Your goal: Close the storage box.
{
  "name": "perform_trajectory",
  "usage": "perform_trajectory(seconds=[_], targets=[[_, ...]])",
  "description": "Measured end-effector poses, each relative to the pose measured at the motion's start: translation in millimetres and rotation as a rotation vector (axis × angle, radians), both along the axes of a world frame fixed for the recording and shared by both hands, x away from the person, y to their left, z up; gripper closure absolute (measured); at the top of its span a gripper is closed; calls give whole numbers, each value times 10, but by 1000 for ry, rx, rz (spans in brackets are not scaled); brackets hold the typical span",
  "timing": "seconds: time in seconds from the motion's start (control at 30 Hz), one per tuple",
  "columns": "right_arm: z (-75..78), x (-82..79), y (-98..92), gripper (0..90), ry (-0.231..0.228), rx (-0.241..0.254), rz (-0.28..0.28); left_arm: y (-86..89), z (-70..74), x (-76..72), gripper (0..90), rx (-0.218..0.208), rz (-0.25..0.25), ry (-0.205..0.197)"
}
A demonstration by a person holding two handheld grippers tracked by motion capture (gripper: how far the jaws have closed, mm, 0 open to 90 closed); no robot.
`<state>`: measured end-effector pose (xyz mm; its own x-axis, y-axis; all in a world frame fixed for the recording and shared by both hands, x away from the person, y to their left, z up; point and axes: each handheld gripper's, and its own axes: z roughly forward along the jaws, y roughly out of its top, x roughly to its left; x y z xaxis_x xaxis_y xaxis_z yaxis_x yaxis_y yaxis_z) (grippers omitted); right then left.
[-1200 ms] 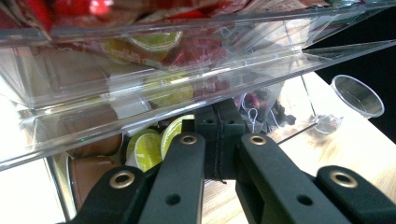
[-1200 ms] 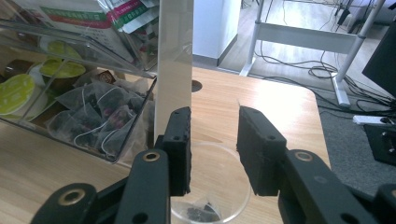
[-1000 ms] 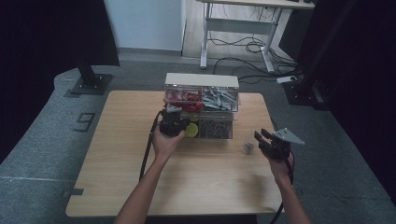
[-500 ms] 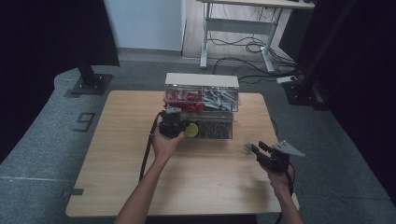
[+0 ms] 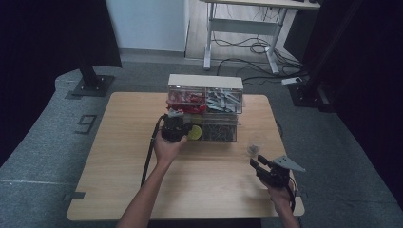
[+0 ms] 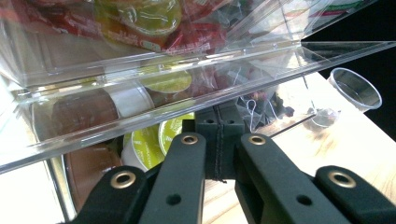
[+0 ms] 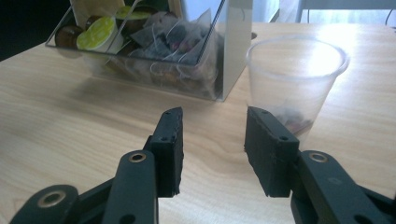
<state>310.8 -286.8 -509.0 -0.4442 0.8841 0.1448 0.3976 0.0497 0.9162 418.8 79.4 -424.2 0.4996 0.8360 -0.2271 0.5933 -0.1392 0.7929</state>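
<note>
Two grippers on one table (image 5: 119,156), doing pretty different jobs. Biggest thing is the clear plastic organizer (image 5: 204,107), stacked drawers stuffed with coffee pods and tea bags. The left gripper (image 5: 175,127) sits right up against the organizer's lower front, jaws pressed together; from the left gripper view it looks like they pinch the lip of the lower drawer (image 6: 140,116), probably to keep it pulled out so stuff can be taken. Whether the pads really bite the plastic is hard to say, since the tips vanish under the clear edge.

The right gripper (image 7: 215,140) is near the person's edge, jaws spread and just been opening wider, nothing between them. Just ahead of it, a bit toward its right jaw, stands a small clear cup (image 7: 296,81), upright, apart from the pads, beside the organizer's corner. Something dark lies in the cup's bottom, maybe a tea bag, too blurry to tell. Likely the cup sits there as a drop spot next to the drawer.

Pod labels are unreadable through the glare.
</note>
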Motion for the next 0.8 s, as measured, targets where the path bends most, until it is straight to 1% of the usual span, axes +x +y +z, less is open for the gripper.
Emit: perform_trajectory(seconds=[0.07,0.23,0.47,0.8], targets=[[-27,-6,11,567,12,-13,4,11,-8,-5,900,-4,2,0],[-94,-18,17,567,29,-20,8,35,-41,-28,900,-8,3,1],[-149,-34,4,568,42,-21,1,59,-96,-68,900,-15,1,10],[-213,-58,7,572,51,-32,12,79,-202,-116,900,-20,-1,14]])
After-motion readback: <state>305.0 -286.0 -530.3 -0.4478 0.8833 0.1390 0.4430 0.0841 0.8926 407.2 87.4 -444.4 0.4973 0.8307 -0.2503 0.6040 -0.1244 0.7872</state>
